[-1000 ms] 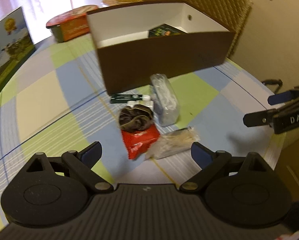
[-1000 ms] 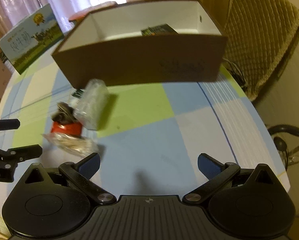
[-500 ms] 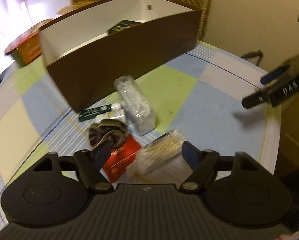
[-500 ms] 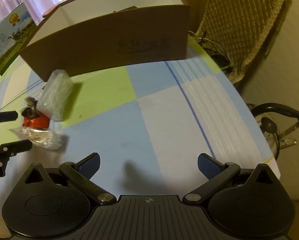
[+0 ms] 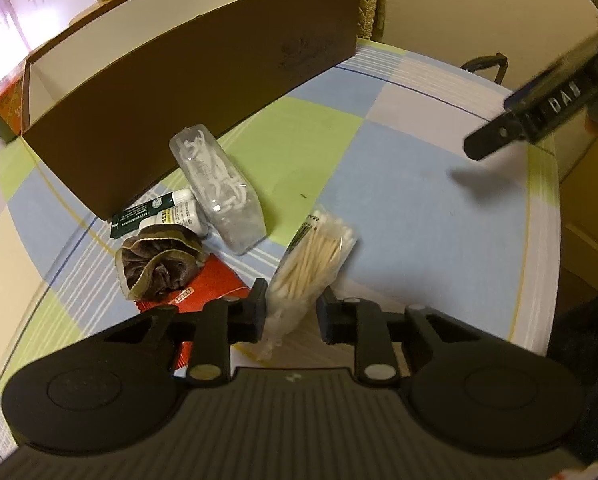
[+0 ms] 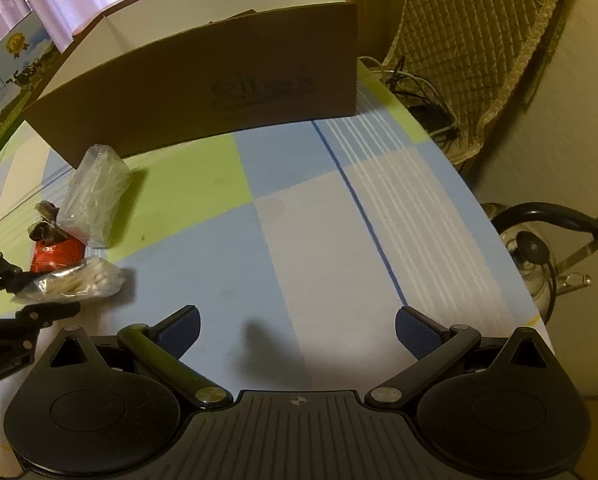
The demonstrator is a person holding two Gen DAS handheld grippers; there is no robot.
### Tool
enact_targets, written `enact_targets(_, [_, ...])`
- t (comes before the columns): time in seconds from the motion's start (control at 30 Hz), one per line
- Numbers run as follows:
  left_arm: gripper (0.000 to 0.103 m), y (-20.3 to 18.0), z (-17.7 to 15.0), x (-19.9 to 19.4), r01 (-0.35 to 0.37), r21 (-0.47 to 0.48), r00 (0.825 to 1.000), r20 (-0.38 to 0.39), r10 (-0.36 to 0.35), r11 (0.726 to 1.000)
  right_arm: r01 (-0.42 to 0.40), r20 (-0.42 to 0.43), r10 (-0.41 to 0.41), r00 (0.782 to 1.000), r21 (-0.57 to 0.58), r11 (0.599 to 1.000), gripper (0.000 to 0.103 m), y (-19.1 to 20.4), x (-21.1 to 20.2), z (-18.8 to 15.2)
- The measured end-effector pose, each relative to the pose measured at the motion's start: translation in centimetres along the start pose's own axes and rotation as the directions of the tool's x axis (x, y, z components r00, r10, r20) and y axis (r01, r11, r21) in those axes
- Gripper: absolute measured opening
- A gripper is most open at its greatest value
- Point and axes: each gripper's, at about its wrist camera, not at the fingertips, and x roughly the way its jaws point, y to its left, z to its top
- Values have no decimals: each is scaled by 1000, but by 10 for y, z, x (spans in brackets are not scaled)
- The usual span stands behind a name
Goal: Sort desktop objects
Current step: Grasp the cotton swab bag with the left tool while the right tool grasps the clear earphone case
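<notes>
Brown box (image 5: 203, 92) at the back of the counter (image 5: 399, 208): stiff cardboard, open top, faint printed logo on the front wall, unreadable. Likely the drop target (my guess from the task).

Clear bag of white plastic picks (image 5: 219, 196) lies just in front of the box: light, crinkly, slippery film; take it across the middle.

Cotton swab bag (image 5: 315, 264) sits nearest, at the front of the pile. Light, soft film over stiff sticks, won't crush easily, but the film can slide. The left hand-held gripper (image 5: 291, 314) has its jaws closed in around the bag's lower end; contact looks made on one side, the other is hard to confirm. A hold nearer the stick bundle would beat the loose tail. Edge print starts "MA", rest unreadable.

Brown scrunchie (image 5: 159, 264): soft, floppy, rests on the red packet (image 5: 215, 288) (flat, small label, illegible).

Green and white tubes (image 5: 159, 216): small, rigid, text too small.

Right hand-held gripper (image 6: 297, 332): spread wide, empty, over bare counter. Its body reads "DAS" in the left view.
</notes>
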Motion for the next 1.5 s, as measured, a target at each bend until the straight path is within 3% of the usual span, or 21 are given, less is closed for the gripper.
enact_targets(0.1, [14, -1, -4, -5, 4, -16, 1000, 1, -4, 1000, -9, -1, 9, 1000, -17, 1000, 101, 6, 2, 2])
enact_targets(0.27, [14, 10, -16, -26, 20, -129, 999, 32, -16, 991, -33, 6, 33, 999, -46, 998, 101, 18, 4, 7])
enact_targets(0.4, [14, 26, -30, -56, 21, -248, 996, 84, 0, 969, -76, 26, 78, 997, -74, 994, 101, 33, 4, 13])
enact_targets(0.6, [14, 71, -46, -88, -93, -449, 985, 90, 148, 889, -151, 78, 162, 984, -135, 979, 101, 67, 5, 28])
enact_targets(0.77, [14, 109, -50, -88, -206, -591, 968, -9, 249, 780, -184, 105, 206, 973, -188, 965, 101, 102, 12, 46])
enact_targets(0.83, [14, 116, -49, -86, -226, -613, 964, -30, 263, 757, -180, 120, 209, 970, -218, 959, 97, 117, 15, 53])
enact_targets(0.87, [14, 119, -48, -85, -227, -622, 964, -33, 264, 750, -177, 124, 209, 970, -230, 957, 89, 125, 18, 57])
enact_targets(0.97, [14, 125, -43, -82, -218, -632, 965, -26, 260, 744, -191, 115, 222, 968, -231, 954, 80, 140, 32, 67])
enact_targets(1.1, [14, 127, -38, -72, -215, -632, 967, -28, 255, 745, -182, 84, 207, 975, -238, 954, 58, 154, 50, 77])
enact_targets(1.23, [14, 131, -31, -64, -202, -633, 969, -20, 245, 747, -160, 41, 177, 983, -261, 952, 48, 161, 61, 79])
enact_targets(1.3, [14, 133, -28, -61, -198, -633, 970, -17, 242, 749, -165, 24, 179, 984, -277, 947, 38, 162, 65, 80])
enact_targets(1.5, [14, 138, -20, -53, -187, -633, 973, -16, 229, 751, -109, 0, 116, 993, -330, 938, 27, 165, 76, 80])
